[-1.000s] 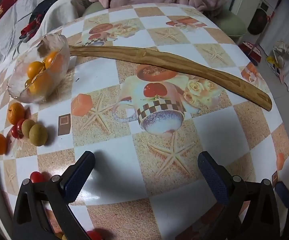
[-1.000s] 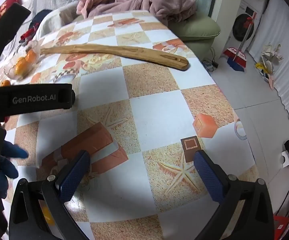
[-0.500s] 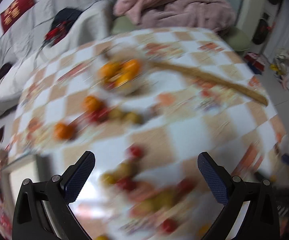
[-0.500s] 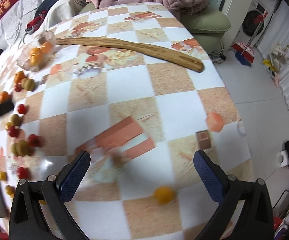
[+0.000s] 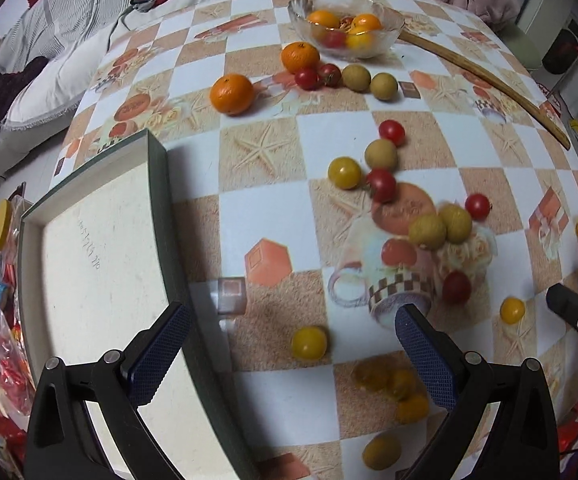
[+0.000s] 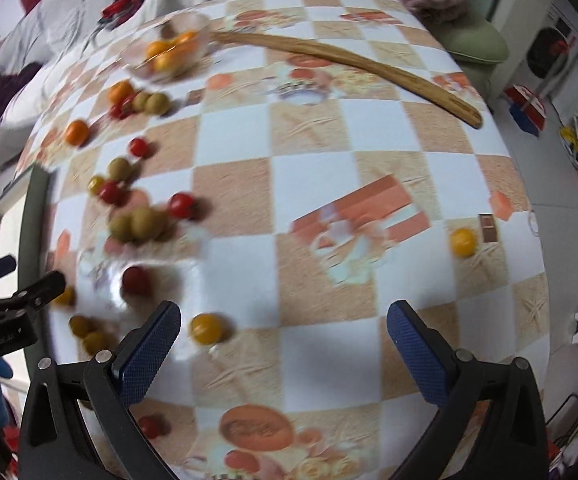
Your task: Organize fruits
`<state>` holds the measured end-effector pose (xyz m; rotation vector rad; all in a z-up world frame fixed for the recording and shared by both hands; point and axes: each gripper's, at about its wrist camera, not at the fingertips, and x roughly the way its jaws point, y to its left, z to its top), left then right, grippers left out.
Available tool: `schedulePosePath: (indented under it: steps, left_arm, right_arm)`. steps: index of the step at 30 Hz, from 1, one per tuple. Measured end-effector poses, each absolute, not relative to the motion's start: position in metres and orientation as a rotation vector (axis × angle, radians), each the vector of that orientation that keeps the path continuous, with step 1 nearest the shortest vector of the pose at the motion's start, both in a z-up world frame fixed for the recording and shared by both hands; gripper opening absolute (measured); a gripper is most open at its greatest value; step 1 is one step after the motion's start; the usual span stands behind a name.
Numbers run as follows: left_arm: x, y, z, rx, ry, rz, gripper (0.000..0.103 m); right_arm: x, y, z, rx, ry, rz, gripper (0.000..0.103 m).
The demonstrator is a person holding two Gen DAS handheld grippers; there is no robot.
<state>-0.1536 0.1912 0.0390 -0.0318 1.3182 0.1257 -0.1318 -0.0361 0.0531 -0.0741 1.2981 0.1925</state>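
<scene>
Loose fruit lies scattered over the checkered table (image 5: pixel 265 216): two oranges (image 5: pixel 232 93), red cherry tomatoes (image 5: pixel 381 185), green-brown round fruits (image 5: pixel 427 231) and yellow cherry tomatoes (image 5: pixel 309 343). A glass bowl (image 5: pixel 345 24) at the far side holds oranges and a tomato; it also shows blurred in the right wrist view (image 6: pixel 169 50). My left gripper (image 5: pixel 289 356) is open and empty above the near table, just behind a yellow tomato. My right gripper (image 6: pixel 285 352) is open and empty, with a yellow tomato (image 6: pixel 207 329) near its left finger.
A shallow grey-rimmed box lid (image 5: pixel 101 264) lies at the table's left. A long wooden stick (image 5: pixel 485 80) lies across the far right. A lone yellow tomato (image 6: pixel 463 241) sits near the right edge. Bedding and clothes lie beyond the table.
Both grippers have pulled back and swung left, bringing the scattered fruit and box lid into view. Both stay open and empty.
</scene>
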Motion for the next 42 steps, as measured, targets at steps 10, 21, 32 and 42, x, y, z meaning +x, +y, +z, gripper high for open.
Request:
schedulePosePath:
  steps: [10, 21, 32, 42]
  left_arm:
    - [-0.157, 0.201, 0.036, -0.05, 1.324, 0.121, 0.103]
    - [-0.158, 0.194, 0.032, -0.047, 1.325, 0.101, 0.103]
    - [-0.158, 0.196, 0.025, -0.047, 1.339, 0.094, 0.103]
    - [-0.159, 0.192, 0.016, -0.002, 1.346, 0.081, 0.103]
  right_arm:
    - [-0.138, -0.017, 0.049, -0.085, 1.322, 0.211, 0.103]
    - [-0.14, -0.011, 0.045, -0.099, 1.337, 0.226, 0.103]
    - [-0.138, -0.013, 0.041, -0.1, 1.35, 0.226, 0.103]
    - [-0.141, -0.011, 0.029, -0.104, 1.37, 0.223, 0.103]
